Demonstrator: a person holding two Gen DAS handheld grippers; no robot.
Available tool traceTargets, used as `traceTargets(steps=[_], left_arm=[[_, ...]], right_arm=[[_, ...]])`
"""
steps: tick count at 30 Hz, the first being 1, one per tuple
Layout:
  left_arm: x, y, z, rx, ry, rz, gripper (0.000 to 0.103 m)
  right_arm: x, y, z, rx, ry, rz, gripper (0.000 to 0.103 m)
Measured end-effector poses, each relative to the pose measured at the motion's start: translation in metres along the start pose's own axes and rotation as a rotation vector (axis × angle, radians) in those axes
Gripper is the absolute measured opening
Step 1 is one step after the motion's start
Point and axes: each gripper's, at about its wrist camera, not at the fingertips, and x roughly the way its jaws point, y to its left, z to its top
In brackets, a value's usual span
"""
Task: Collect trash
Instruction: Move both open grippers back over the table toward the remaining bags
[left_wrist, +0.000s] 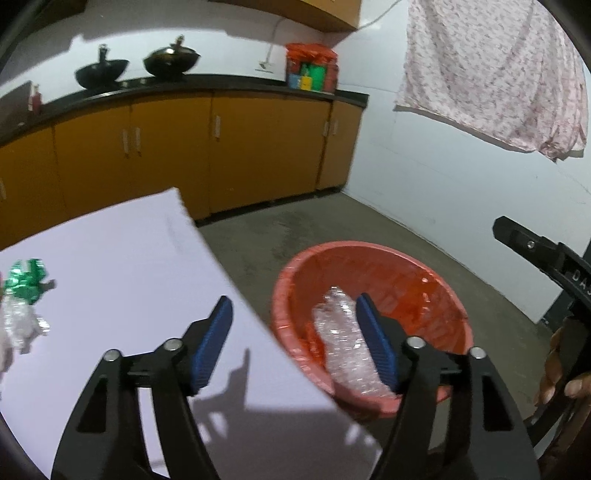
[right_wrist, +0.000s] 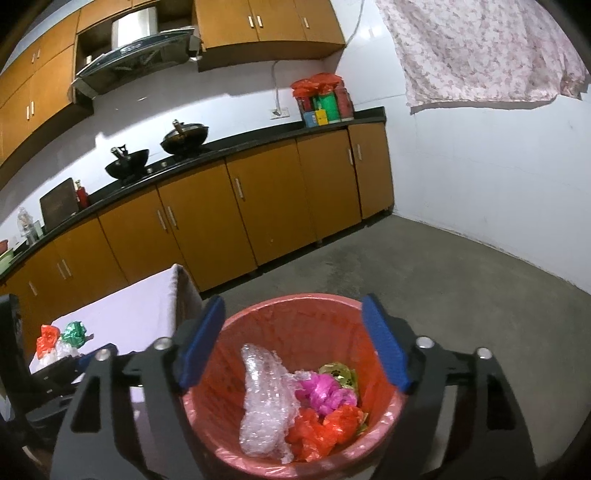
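A red bin lined with a red bag stands on the floor beside the white table; it also shows in the right wrist view. Inside lie bubble wrap, a pink wrapper, a red bag scrap and a gold wrapper. My left gripper is open and empty over the table's edge and the bin. My right gripper is open and empty above the bin. On the table lie a green foil wrapper, a clear plastic piece and a red scrap.
Orange kitchen cabinets with a black counter run along the back, with two woks and a red-bagged package. A patterned cloth hangs on the white wall. Concrete floor surrounds the bin.
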Motion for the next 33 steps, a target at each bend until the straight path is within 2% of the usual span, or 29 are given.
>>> traceTargets(steps=[5,8,15,20,24,29,33], left_arm=[[-0.028,0.026,-0.007,-0.002,-0.049,0.115,0.093],[-0.047,0.055,-0.014,-0.011,-0.069,0.215,0.097],[-0.083,0.158,-0.037,-0.114,-0.039,0.519,0.098],[-0.101,0.229,-0.054,-0.203,-0.007,0.669,0.098],[-0.104,0.261,-0.062,-0.241,0.017,0.676,0.098],[-0.094,0.27,-0.062,-0.205,0.029,0.64,0.098],[-0.083,0.273,-0.064,-0.191,0.069,0.641,0.098]], right_arm=[[-0.002,0.02,-0.004,-0.048,0.007,0.042,0.098],[0.0,0.035,-0.008,-0.074,0.029,0.077,0.099],[0.005,0.08,-0.021,-0.13,0.089,0.147,0.099],[0.008,0.113,-0.031,-0.16,0.118,0.205,0.099],[0.011,0.139,-0.037,-0.197,0.14,0.228,0.099],[0.018,0.16,-0.04,-0.216,0.168,0.241,0.099],[0.023,0.177,-0.042,-0.226,0.184,0.255,0.099]])
